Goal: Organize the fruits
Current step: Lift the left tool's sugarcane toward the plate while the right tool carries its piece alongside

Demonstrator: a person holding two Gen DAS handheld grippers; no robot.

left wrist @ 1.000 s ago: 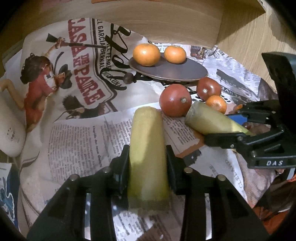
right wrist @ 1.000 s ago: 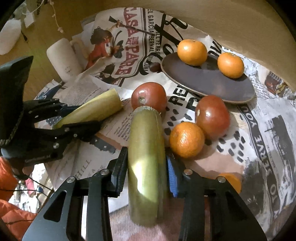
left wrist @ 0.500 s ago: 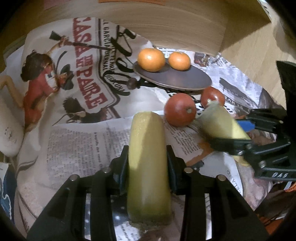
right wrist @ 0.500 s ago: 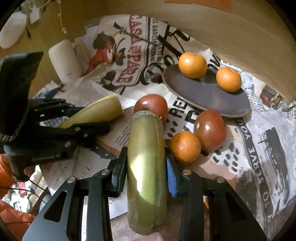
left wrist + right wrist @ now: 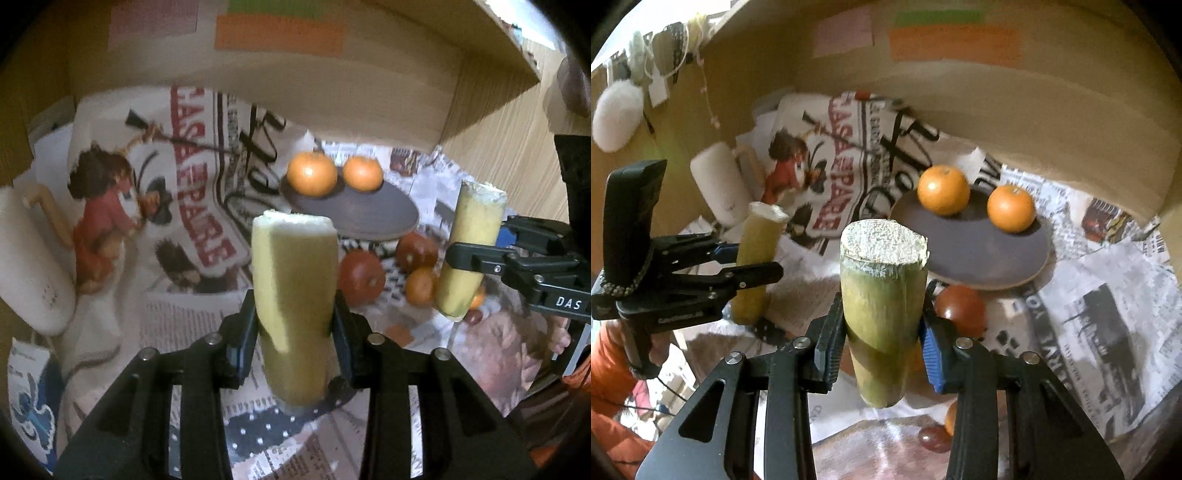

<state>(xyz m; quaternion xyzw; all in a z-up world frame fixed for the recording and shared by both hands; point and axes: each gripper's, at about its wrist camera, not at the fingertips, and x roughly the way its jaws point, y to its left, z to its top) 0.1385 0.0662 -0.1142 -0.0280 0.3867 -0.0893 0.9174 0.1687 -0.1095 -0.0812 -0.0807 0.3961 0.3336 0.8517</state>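
Aloft: cane pcs (image 5: 295, 295) (image 5: 882, 314), both clamped.

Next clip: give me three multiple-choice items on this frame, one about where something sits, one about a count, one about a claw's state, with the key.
1. Where do the two oranges farthest from the camera sit?
A. on the dark plate
B. on the bare newspaper
C. in the white mug

2. How many yellow-green stalk pieces are held off the table?
A. one
B. two
C. three

3. What is the state of the right claw?
A. open and empty
B. shut on an orange
C. shut on a stalk piece

Key: 1 A, both oranges rest on the plate's far side; 2 B, each claw, including the left claw, carries one piece clear of the newspaper; 3 C, its fingers press both sides of the piece.
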